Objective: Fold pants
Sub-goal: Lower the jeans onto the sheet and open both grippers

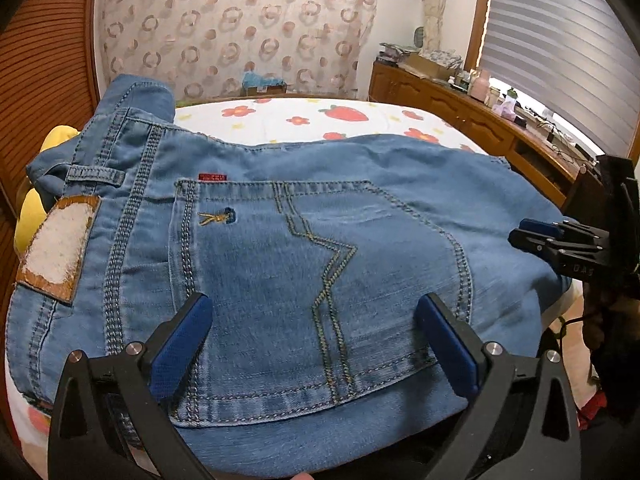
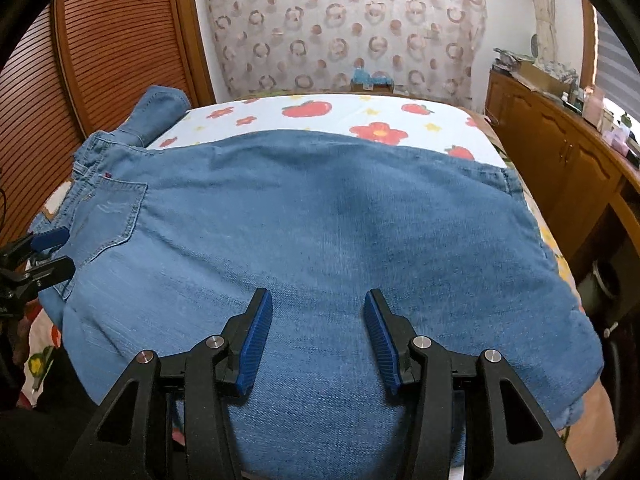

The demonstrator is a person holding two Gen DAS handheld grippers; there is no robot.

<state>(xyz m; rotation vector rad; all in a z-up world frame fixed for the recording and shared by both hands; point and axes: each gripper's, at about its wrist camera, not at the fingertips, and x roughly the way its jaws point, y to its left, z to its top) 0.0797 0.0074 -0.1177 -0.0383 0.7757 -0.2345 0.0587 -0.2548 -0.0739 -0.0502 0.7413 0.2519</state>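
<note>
Blue denim pants [image 1: 320,264] lie across the bed, folded leg over leg, back pocket [image 1: 320,280] up. They also fill the right wrist view [image 2: 320,232]. The waistband with a tan patch [image 1: 56,248] is at the left. My left gripper [image 1: 316,312] is open, its blue pads spread over the back pocket, holding nothing. My right gripper [image 2: 318,304] is open over the leg fabric and empty. It also shows at the right edge of the left wrist view [image 1: 524,232]. The left gripper shows at the left edge of the right wrist view [image 2: 56,252].
The bed has a white sheet [image 2: 320,114] with red flowers and strawberries. A wooden slatted door [image 2: 100,48] is at the left. A wooden dresser [image 1: 460,116] with clutter runs along the right. A yellow item [image 1: 32,216] lies beside the waistband.
</note>
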